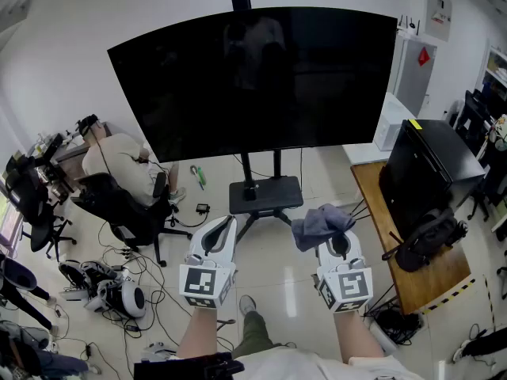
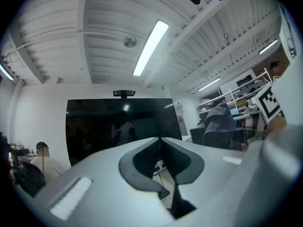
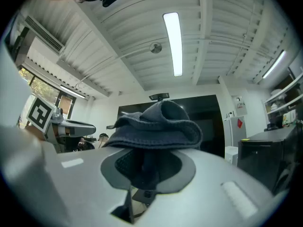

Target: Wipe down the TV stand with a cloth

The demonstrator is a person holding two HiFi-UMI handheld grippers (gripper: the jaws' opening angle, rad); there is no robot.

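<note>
Two bare forearms (image 1: pixel 203 335) reach forward side by side, each holding a claw. On the right, the right claw (image 1: pixel 334 240) is clamped on a dark blue-grey cloth (image 1: pixel 320 223). It sits bunched up on top of the claw's tips. Beside it, the left claw (image 1: pixel 224 222) has its jaws pressed together with nothing in them. Both claws point at the TV stand (image 1: pixel 265 195). Its black base plate sits on the pale floor (image 1: pixel 277 267), near the cloth but not touching it. Each claw carries a cube (image 1: pixel 207 283) with black-and-white square marks. A big dark TV (image 1: pixel 253 81) is on the stand. A wooden bench (image 1: pixel 412 275) is off to the right.
</note>
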